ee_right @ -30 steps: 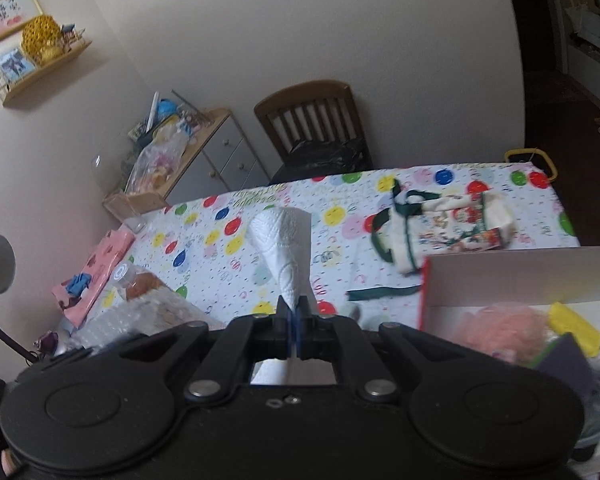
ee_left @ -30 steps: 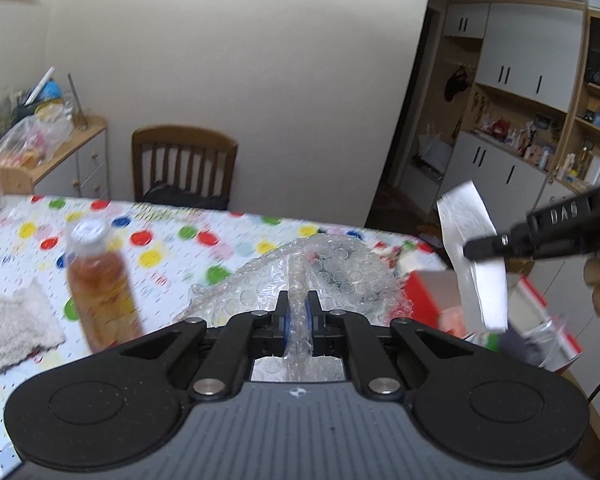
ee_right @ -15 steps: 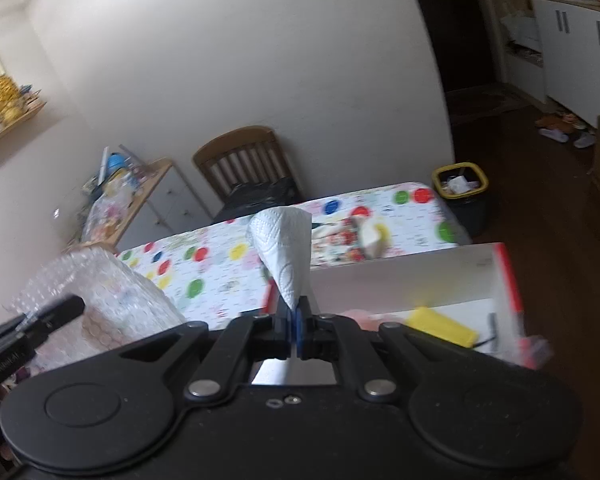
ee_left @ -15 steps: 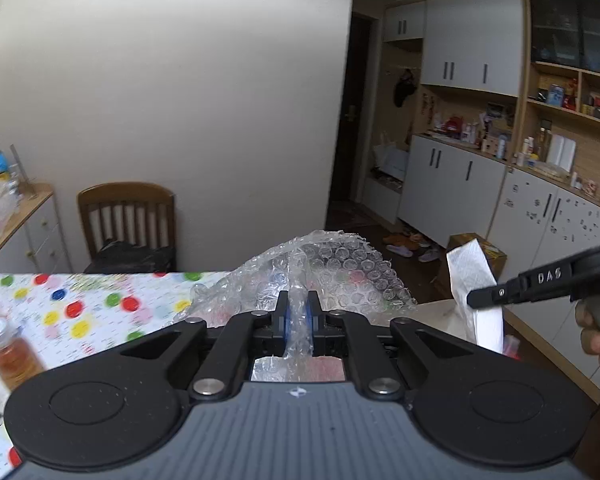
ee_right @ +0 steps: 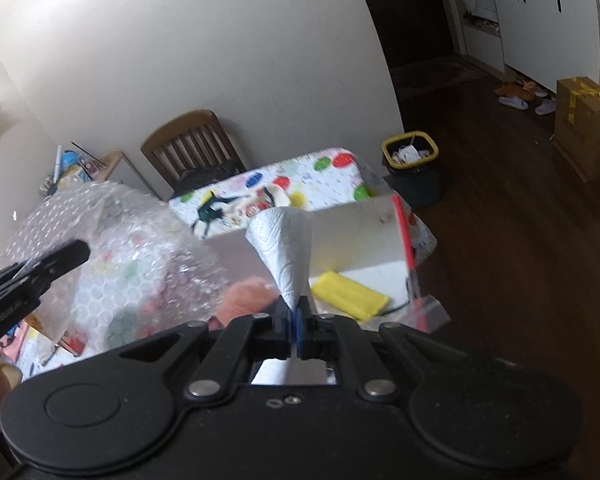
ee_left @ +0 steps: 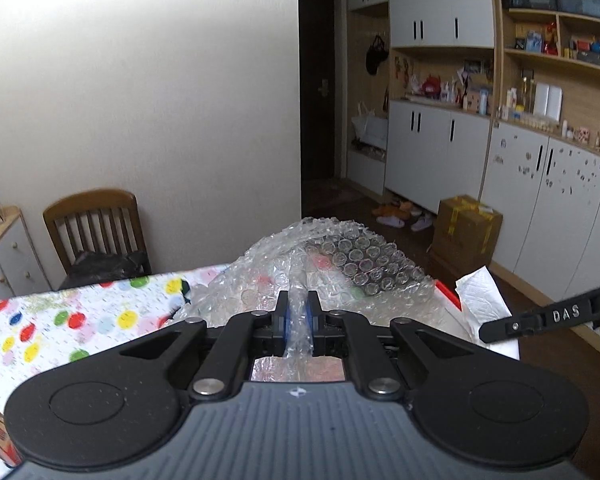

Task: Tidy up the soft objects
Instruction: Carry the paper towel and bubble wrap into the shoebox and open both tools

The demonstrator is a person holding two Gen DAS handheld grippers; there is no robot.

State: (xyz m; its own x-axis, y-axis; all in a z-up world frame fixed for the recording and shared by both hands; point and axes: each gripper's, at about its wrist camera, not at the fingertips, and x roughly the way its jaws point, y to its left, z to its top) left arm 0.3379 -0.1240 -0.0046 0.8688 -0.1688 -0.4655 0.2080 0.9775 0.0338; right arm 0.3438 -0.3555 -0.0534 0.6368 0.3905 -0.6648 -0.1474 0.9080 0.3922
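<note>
Your left gripper (ee_left: 298, 312) has its jaws pinched on a twisted neck of bubble wrap (ee_left: 340, 264); the clear, crinkled sheet, studded with round air cells, billows out ahead of the jaws and hangs above the near end of the worktop (ee_left: 60, 320). Your right gripper (ee_right: 296, 312) has its jaws pressed tight on the gathered corner of a white paper towel (ee_right: 286, 248); the embossed, quilted sheet fans upward into a soft cone.

From the right wrist camera the towel sits over an open white box (ee_right: 360, 240) with a red edge along its right side. Inside the box lie a flat yellow cloth (ee_right: 350, 290), oblong and matte, and a fuzzy peach-pink puff (ee_right: 248, 298) beside it. The bubble wrap fills the left of that view, held just left of the box.

The worktop wears a white cloth printed with red, yellow, green and blue dots. A brown slat-backed wooden chair (ee_left: 94, 228) stands at its far side against the plain wall.

On the black finger of the right gripper, seen from the left wrist camera, raised letters read "DAS". A brown cardboard carton (ee_left: 466, 228) with yellow tape, its print too small to read, sits on the dark wood floor by the white cabinets.
</note>
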